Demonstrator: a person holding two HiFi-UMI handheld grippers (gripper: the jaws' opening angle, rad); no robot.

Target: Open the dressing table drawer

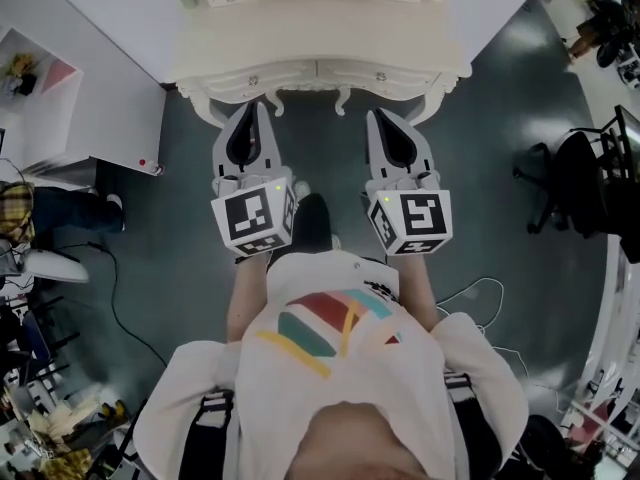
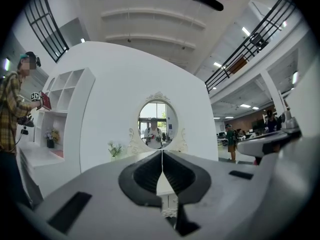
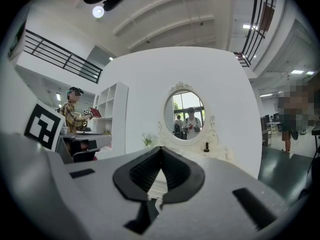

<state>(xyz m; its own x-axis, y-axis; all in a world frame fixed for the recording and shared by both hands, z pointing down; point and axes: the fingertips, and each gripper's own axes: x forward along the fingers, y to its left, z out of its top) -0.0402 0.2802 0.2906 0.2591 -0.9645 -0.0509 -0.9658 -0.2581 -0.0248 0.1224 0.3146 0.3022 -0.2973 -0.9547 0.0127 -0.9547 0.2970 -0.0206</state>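
From where I stand, the person faces the white carved dressing table with both tools held out level toward its scalloped front. This is the approach step, and nothing has been gripped yet.

The grey left gripper has its black-padded jaws pressed together on nothing. In the left gripper view they meet in a thin seam, with the oval framed mirror standing behind them. The matching right gripper also looks closed and empty, its tips touching in the right gripper view.

Two drawer fronts sit side by side under the tabletop. The left drawer front and the right drawer front both look pushed fully in. Each seems to carry a small pale knob, but from overhead the knobs are too tiny for me to be sure of their shape. Both grippers are near the front edge, each roughly in line with its own drawer. I judge that neither touches it.

Next, I'd say one gripper has to spread its jaws, since closed tips cannot take a knob. It then needs to line up with that knob and close on it. After that comes a straight pull back toward the person, kept level so the drawer does not bind. Which drawer is meant, the task does not say.
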